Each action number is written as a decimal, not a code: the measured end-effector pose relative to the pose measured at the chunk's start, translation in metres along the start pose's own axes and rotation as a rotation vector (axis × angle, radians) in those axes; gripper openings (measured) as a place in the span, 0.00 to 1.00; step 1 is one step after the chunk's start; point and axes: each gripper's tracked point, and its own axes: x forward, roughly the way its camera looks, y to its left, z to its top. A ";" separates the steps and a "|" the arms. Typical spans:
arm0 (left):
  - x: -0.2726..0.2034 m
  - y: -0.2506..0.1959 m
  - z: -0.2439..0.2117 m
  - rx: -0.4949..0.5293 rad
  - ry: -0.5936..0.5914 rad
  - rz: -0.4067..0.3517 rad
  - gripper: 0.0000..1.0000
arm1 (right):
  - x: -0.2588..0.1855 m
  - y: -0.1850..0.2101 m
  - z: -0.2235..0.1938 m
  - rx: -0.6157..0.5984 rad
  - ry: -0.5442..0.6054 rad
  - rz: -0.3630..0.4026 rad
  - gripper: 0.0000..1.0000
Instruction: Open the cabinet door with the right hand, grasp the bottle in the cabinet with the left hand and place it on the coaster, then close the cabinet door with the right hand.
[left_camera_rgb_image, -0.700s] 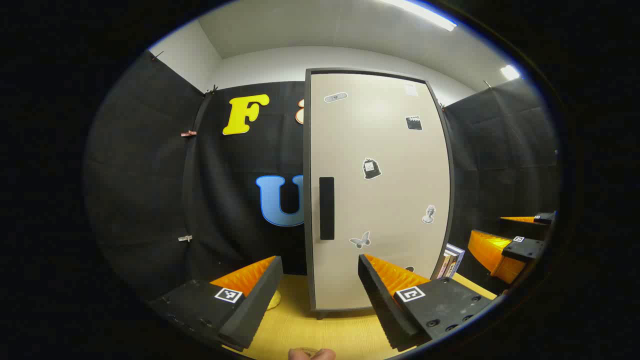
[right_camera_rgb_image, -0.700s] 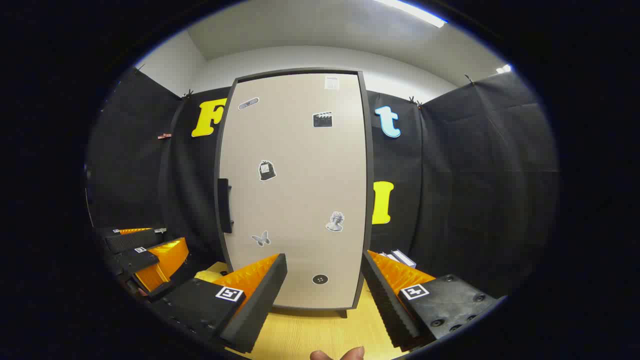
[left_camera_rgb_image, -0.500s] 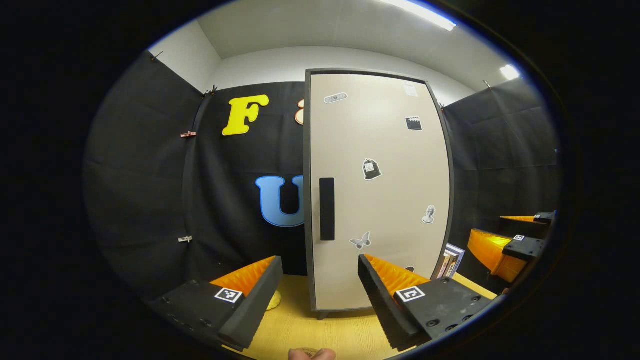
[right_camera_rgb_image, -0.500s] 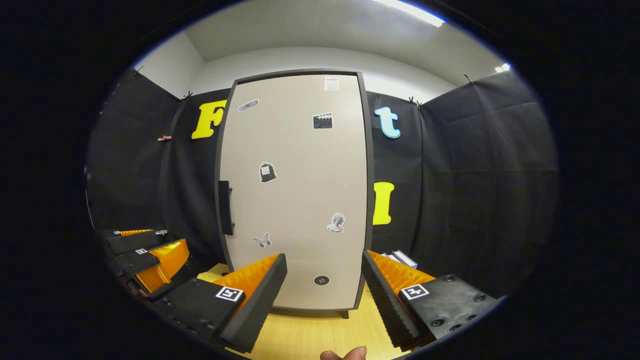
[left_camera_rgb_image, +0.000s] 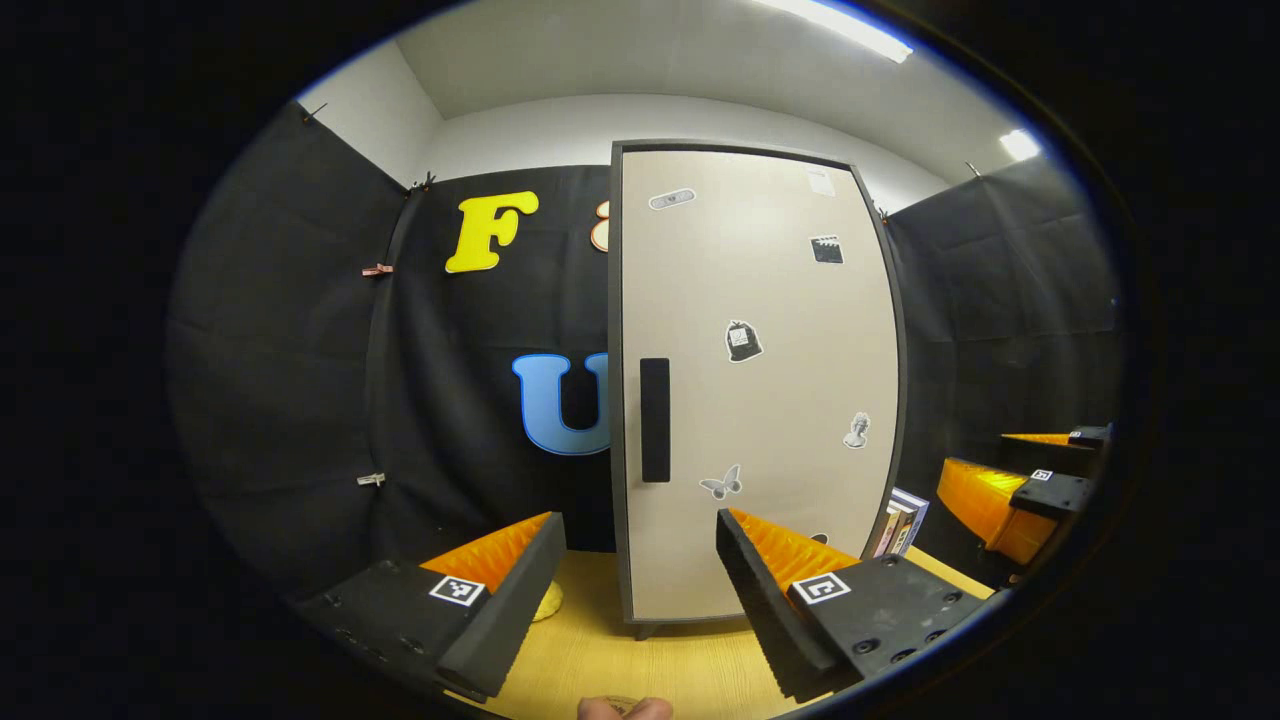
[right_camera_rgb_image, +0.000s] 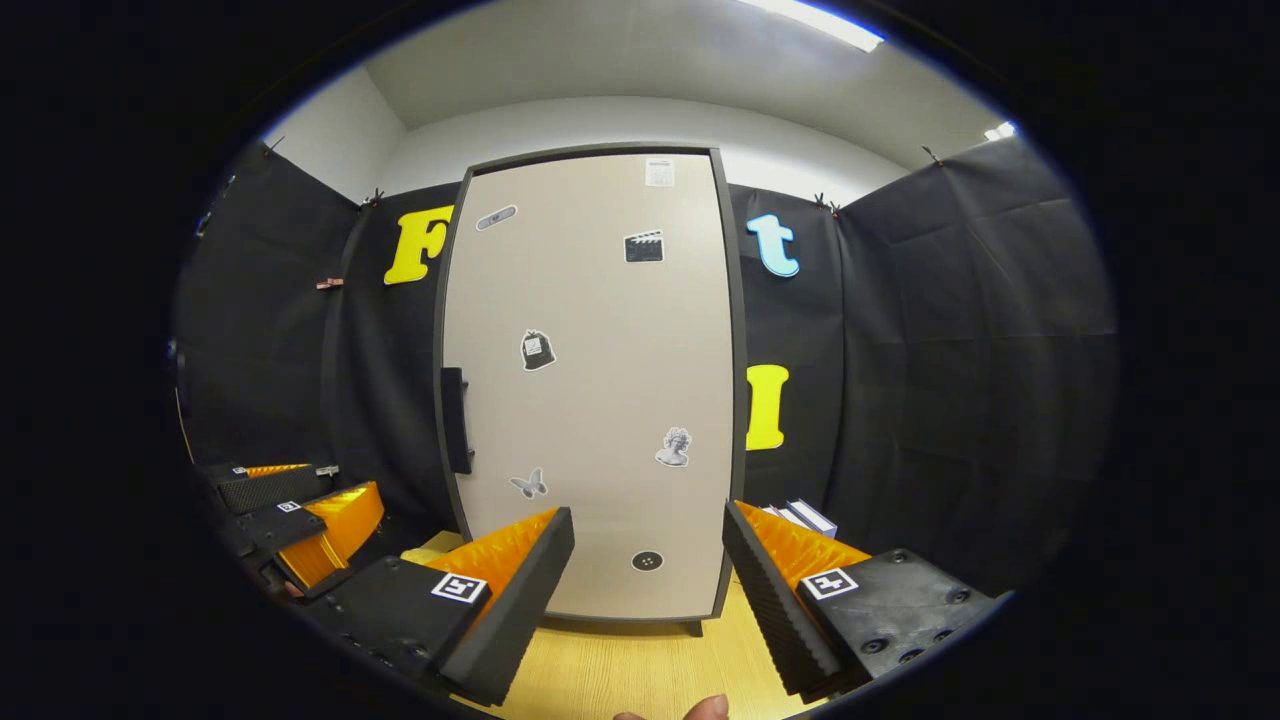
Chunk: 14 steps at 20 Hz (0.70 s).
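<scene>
The tall cabinet (left_camera_rgb_image: 760, 400) stands on the table with its beige, sticker-covered door (right_camera_rgb_image: 600, 400) closed. Its black handle (left_camera_rgb_image: 654, 420) runs down the door's left edge (right_camera_rgb_image: 457, 420). The bottle is hidden behind the door. A pale yellow coaster (left_camera_rgb_image: 548, 600) lies on the table left of the cabinet's foot (right_camera_rgb_image: 425, 550). My left gripper (left_camera_rgb_image: 640, 600) is open, short of the door below the handle, and it appears at the left of the right gripper view (right_camera_rgb_image: 300, 510). My right gripper (right_camera_rgb_image: 645, 600) is open, facing the lower door, and appears at the right of the left gripper view (left_camera_rgb_image: 1010, 495).
The cabinet rests on a light wooden tabletop (left_camera_rgb_image: 640, 660). Some books (left_camera_rgb_image: 905, 520) stand against the cabinet's right side (right_camera_rgb_image: 800, 515). Black cloth walls close the booth behind and on both sides. A fingertip (right_camera_rgb_image: 700, 708) of the holding hand pokes in at the bottom edge.
The right gripper has drifted slightly, so the cabinet sits a little lower and more to the right in its view. The left gripper has barely moved. The door stays closed.
</scene>
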 end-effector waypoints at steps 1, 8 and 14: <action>0.000 0.001 0.000 -0.001 -0.002 0.001 0.96 | 0.000 0.000 0.000 -0.002 -0.003 -0.001 0.98; -0.004 0.004 0.002 0.009 -0.012 0.007 0.95 | -0.001 -0.001 0.001 0.005 -0.015 -0.010 0.98; 0.005 0.007 0.016 0.016 -0.045 0.013 0.96 | -0.002 -0.002 0.000 -0.005 -0.009 -0.018 0.98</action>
